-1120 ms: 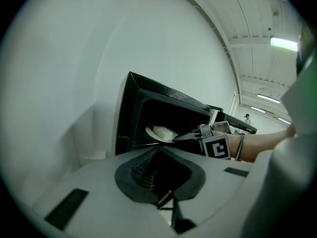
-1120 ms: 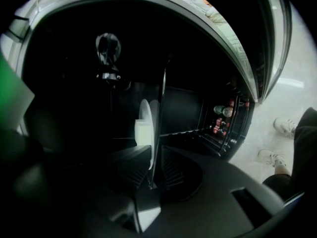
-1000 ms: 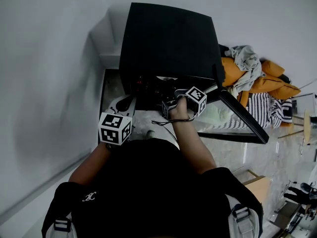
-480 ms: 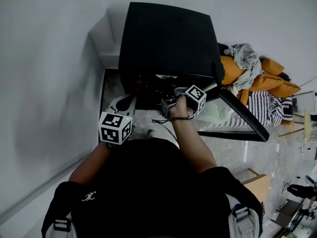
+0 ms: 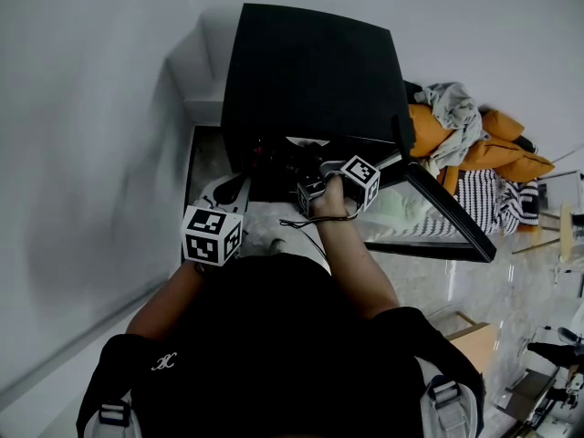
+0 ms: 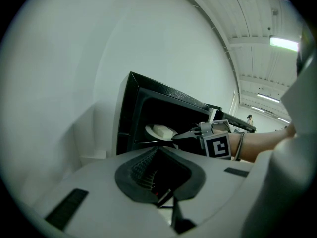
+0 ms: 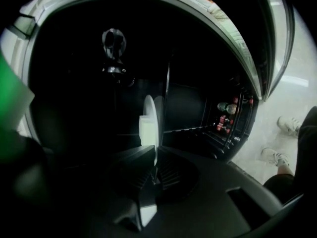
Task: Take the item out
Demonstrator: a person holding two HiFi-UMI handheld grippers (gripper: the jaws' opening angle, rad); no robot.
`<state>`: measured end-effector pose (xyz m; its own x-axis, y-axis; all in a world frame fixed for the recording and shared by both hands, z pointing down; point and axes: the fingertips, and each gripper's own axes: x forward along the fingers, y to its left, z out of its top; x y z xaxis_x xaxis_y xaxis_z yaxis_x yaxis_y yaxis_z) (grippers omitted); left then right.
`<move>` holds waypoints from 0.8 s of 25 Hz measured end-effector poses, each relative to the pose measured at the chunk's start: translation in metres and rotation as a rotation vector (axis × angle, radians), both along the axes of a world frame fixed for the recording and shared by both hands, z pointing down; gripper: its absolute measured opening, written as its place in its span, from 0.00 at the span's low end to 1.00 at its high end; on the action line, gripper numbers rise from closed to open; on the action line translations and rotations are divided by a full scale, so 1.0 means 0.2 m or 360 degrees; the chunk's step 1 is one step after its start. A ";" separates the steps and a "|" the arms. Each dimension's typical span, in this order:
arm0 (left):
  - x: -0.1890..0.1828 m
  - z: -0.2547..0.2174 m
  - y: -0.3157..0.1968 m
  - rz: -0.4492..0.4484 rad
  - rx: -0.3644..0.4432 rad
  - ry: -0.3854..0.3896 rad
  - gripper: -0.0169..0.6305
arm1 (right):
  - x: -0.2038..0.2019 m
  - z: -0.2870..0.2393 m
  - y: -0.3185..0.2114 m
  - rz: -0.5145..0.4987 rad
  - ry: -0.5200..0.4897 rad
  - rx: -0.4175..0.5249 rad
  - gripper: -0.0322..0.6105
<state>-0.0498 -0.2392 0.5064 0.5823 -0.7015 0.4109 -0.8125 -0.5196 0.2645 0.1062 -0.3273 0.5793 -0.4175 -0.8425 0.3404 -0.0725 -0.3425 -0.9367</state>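
A black oven stands open, its glass door swung out to the right. In the cavity a white plate carries a pale piece of food. My right gripper reaches into the oven mouth and is shut on the near rim of the plate, which shows edge-on between the ridged pads. The left gripper view shows the right gripper touching the plate's edge. My left gripper hangs in front of the oven's lower left, away from the plate, with its jaws together and nothing in them.
The oven stands against a white wall. Right of the open door is a pile of orange and striped cloth. Wire rack rails line the cavity's side. The person's shoes stand on the pale floor below.
The right gripper has edged slightly farther into the oven mouth. The left gripper has stayed where it was.
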 end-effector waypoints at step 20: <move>0.03 0.00 0.00 0.0038 -0.0007 -0.0002 0.04 | 0.00 -0.01 0.04 0.0018 -0.0077 0.0053 0.14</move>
<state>-0.0446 -0.2400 0.5069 0.5983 -0.6856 0.4146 -0.8002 -0.5377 0.2656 0.1060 -0.3192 0.5772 -0.4229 -0.8578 0.2920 -0.0234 -0.3118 -0.9499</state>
